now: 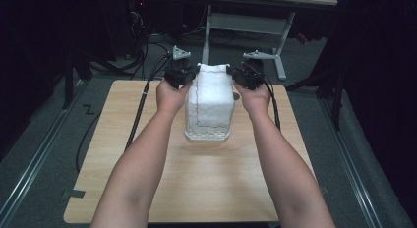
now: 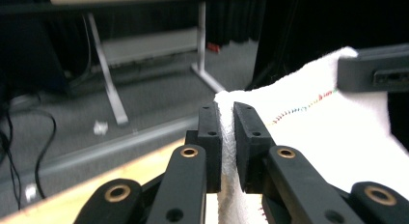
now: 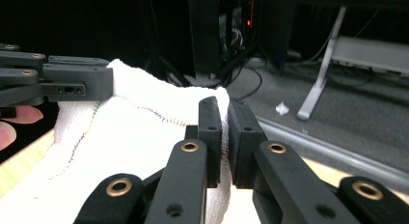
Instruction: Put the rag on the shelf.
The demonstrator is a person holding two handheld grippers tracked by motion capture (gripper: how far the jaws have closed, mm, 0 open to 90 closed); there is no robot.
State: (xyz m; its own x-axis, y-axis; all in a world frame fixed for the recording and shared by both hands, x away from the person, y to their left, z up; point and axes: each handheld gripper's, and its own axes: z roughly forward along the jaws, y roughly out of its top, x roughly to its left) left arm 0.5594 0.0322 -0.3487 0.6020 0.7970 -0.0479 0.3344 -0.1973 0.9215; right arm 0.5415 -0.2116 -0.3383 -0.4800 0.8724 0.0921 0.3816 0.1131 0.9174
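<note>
above table (image 1: 147, 188), towel (image 1: 210, 98) corners hidden between fingers (image 2: 212, 137)

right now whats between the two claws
The white towel, stretched between the left claw and right claw, each clamped on a top corner. The high view shows it hanging to the table.
</note>
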